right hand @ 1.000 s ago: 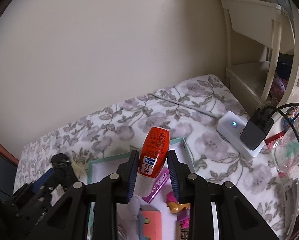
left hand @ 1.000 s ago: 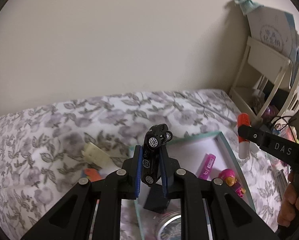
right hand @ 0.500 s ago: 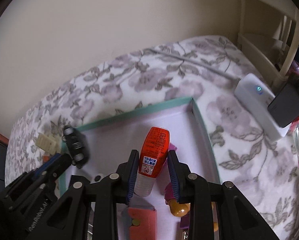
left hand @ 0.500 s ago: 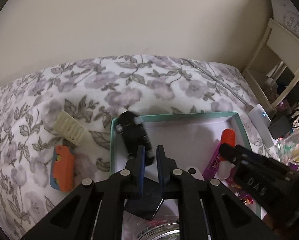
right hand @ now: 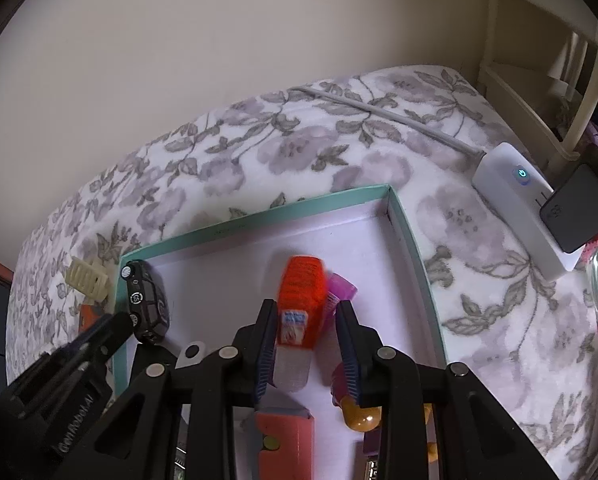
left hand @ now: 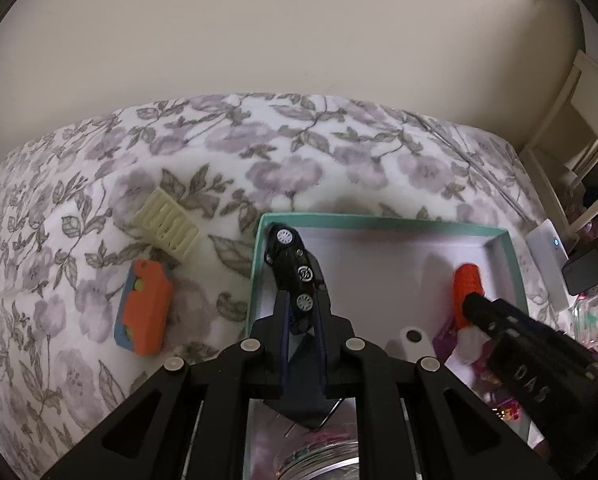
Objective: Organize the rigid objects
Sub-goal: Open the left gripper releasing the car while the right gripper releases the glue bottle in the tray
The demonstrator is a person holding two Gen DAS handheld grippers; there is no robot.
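Note:
A black toy car lies on its side in the far left corner of the teal-rimmed box. My left gripper is around the car's rear end with its jaws slightly apart. In the right wrist view the car rests against the box's left wall. My right gripper has opened, and the orange-capped glue bottle lies in the box between its fingers, beside a pink tube. The bottle also shows in the left wrist view.
On the floral blanket left of the box lie a cream ribbed block and an orange-and-blue toy. A white power strip with a black plug sits to the right. The box also holds a pink block, figurines and a round tin.
Both grippers came down into the box. The right gripper opened and let go of the glue bottle. The left gripper laid the car in the box's left corner and its jaws eased apart.

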